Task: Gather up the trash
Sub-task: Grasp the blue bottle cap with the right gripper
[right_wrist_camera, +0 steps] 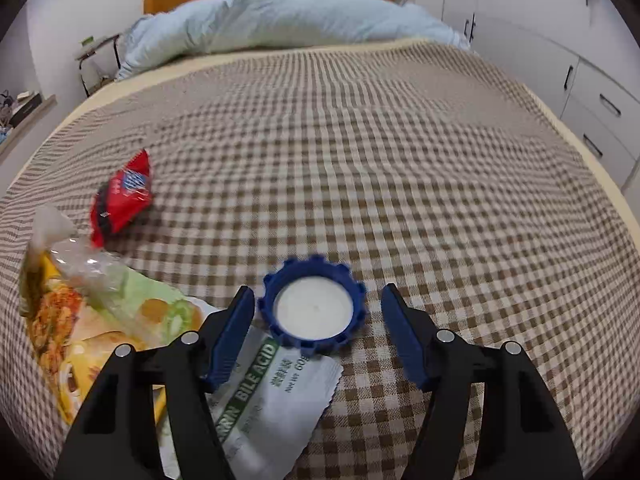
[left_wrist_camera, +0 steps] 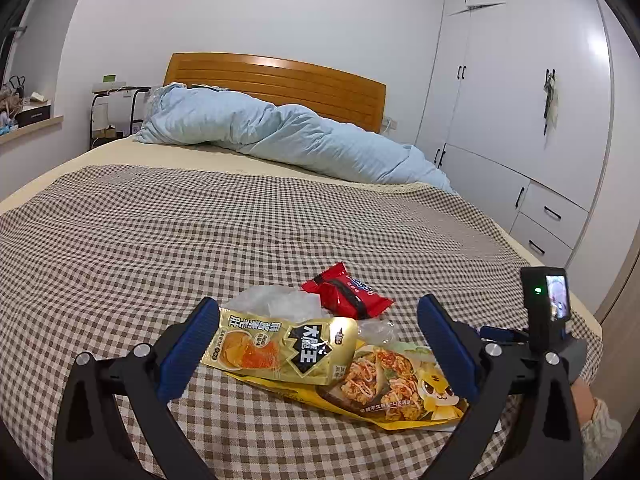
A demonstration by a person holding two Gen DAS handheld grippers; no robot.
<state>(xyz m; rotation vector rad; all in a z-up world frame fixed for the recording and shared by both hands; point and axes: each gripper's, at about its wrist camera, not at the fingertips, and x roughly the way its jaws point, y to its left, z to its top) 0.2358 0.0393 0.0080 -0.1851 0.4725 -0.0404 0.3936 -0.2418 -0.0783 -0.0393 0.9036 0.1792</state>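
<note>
Bedroom, checked bedspread (right_wrist_camera: 400, 152) on a bed: scattered trash, blue cap (right_wrist_camera: 313, 307) next for collection.

Blue cap: lies open side up between the fingers (right_wrist_camera: 234, 332) of the right gripper (right_wrist_camera: 318, 336), which stand apart, released, neither pad touching it; round, no long axis. Just before the cap, partly under it: white sachet (right_wrist_camera: 276, 392). Well left of the cap: yellow food wrapper (left_wrist_camera: 392, 384), gold snack packet (left_wrist_camera: 284, 348) over it, clear plastic (left_wrist_camera: 276, 300), red packet (left_wrist_camera: 348, 290). Left gripper (left_wrist_camera: 316, 356): fingers spread, empty, straddling the gold packet. No bin or bag in view.
</note>
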